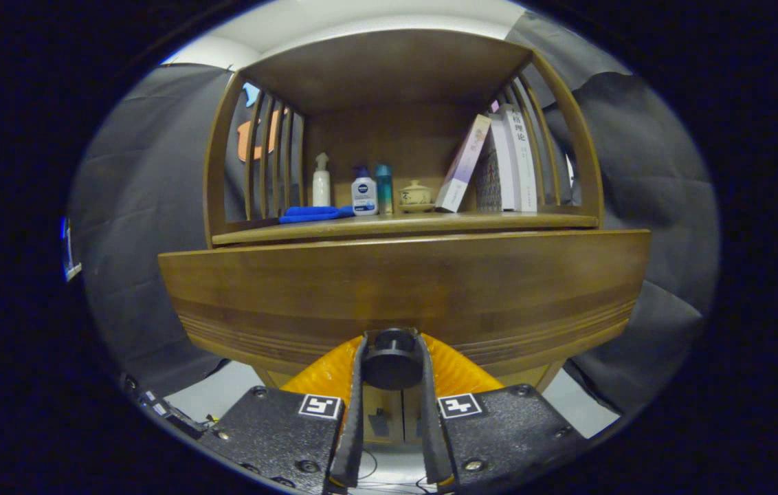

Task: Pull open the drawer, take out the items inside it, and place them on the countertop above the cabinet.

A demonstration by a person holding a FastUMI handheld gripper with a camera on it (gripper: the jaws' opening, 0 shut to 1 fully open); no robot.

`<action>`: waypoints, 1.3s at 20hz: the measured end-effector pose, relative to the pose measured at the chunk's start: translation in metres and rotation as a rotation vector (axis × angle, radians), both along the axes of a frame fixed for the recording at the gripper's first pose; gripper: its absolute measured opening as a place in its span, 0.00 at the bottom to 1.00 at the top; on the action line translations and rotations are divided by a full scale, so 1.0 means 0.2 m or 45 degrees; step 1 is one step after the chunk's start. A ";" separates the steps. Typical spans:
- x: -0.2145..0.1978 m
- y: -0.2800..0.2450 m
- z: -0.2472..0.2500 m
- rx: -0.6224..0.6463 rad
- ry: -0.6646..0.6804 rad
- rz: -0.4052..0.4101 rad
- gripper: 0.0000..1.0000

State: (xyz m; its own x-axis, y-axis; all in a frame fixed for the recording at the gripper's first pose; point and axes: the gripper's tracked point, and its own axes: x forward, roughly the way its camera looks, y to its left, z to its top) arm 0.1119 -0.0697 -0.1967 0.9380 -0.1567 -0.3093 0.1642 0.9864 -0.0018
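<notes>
Brown drawer (403,289), black knob (391,357)

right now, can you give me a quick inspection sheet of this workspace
surface: wooden countertop above the drawer, already carrying things.
job's things: drawer front faces the gripper; its dark round knob sits between the fingers. Drawer contents hidden.
clutter: blue cloth, white spray bottle, white and blue pump bottle, teal bottle, small lidded pot, books leaning at the far end from the cloth.
grippers: gripper with both fingers pressed on the knob's sides.
cables: thin wires below the fingers.
surroundings: slatted wooden side panels, black cloth wall, pale floor.
</notes>
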 end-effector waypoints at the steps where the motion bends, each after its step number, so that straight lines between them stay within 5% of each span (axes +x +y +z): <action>1: -0.04 0.01 0.00 -0.009 -0.001 0.004 0.38; 16: -0.52 0.10 -0.02 -0.017 0.052 0.089 0.38; 26: -0.61 0.14 -0.04 0.004 0.142 0.119 0.40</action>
